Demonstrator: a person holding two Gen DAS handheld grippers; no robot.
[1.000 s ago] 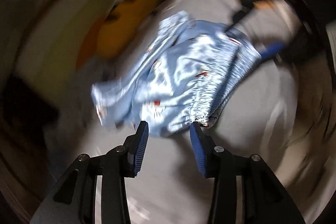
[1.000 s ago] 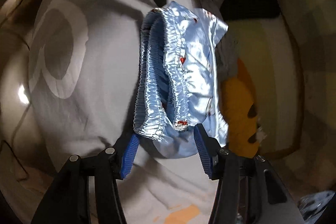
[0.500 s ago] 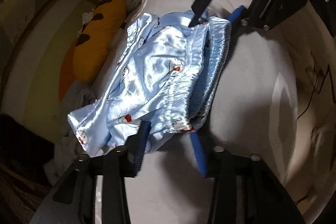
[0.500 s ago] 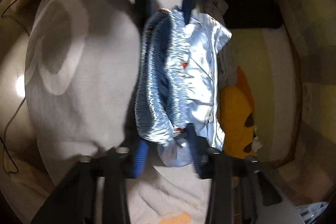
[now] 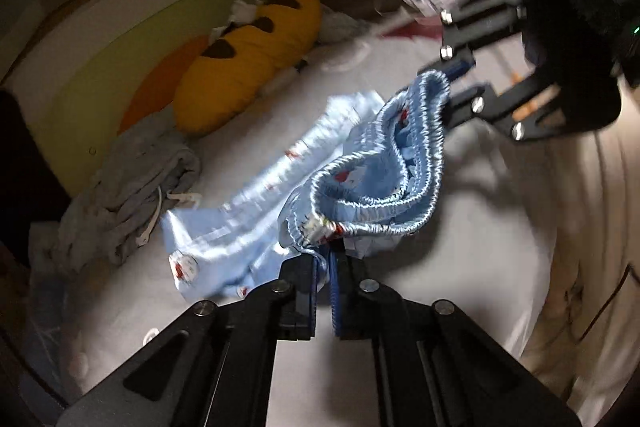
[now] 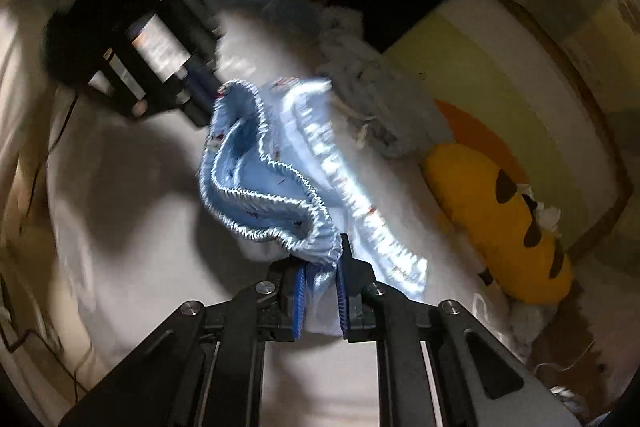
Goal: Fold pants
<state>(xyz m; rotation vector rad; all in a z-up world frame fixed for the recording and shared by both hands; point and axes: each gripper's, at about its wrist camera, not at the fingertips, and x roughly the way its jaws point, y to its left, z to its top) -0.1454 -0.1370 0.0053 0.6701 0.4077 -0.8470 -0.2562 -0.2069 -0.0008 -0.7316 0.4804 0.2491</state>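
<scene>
Pinching the slack elastic waistband of the satin pants point(image 5: 360, 183), lifted at frame centre above the white bedding point(image 5: 480, 267), with my left gripper point(image 5: 323, 267) and right gripper point(image 6: 320, 273) clamped narrow, I fear slippery fabric sliding free.

pants point(image 5: 360, 163): light blue satin, small red-and-white print, ruched elastic waistband.
state: lifted off the surface at the waistband; waistband gapes open and sags in a loop; legs trail down, hem blurred.
near end: waistband edge pinched between the closed blue pads of the left gripper point(image 5: 323, 281).
far end: opposite waistband edge clamped by the right gripper point(image 6: 320, 291), directly ahead of the left one.
span: waistband hangs slack between the two grippers.
</scene>
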